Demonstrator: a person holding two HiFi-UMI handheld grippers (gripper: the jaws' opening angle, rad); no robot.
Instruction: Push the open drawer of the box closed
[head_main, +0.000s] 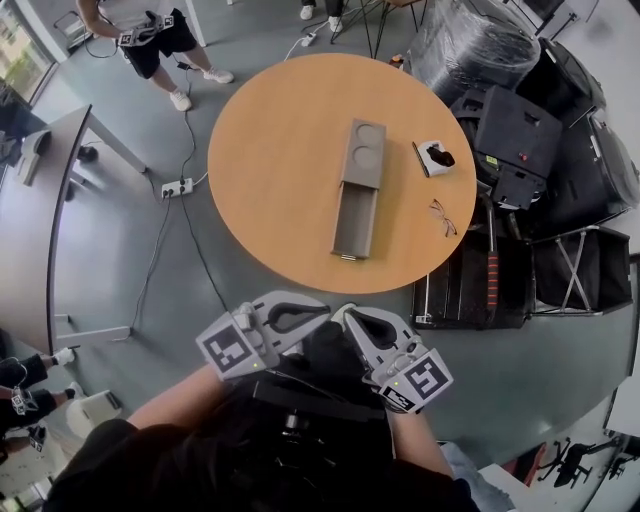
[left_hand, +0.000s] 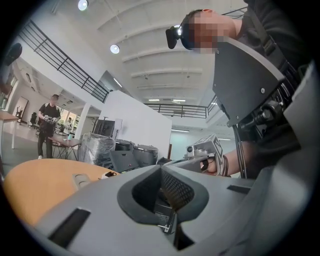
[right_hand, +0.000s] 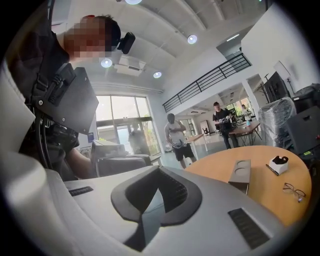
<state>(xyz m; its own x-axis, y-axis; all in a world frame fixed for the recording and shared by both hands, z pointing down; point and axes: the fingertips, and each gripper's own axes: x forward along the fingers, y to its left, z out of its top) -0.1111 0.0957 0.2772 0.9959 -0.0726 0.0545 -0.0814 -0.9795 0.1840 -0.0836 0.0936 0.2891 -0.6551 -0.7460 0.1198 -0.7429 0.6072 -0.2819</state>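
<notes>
Drawer (head_main: 355, 222) stands pulled from the box (head_main: 362, 152) on the round table (head_main: 270, 150), well apart from left gripper (head_main: 318, 312) and right gripper (head_main: 352, 318), both pinched together, empty; drawer likely light, rigid; best pushed squarely on its front.

person (head_main: 150, 45) beyond box (head_main: 361, 150): head cut off at edge | white item (head_main: 428, 152) beside box (dark top): too small to tell
</notes>
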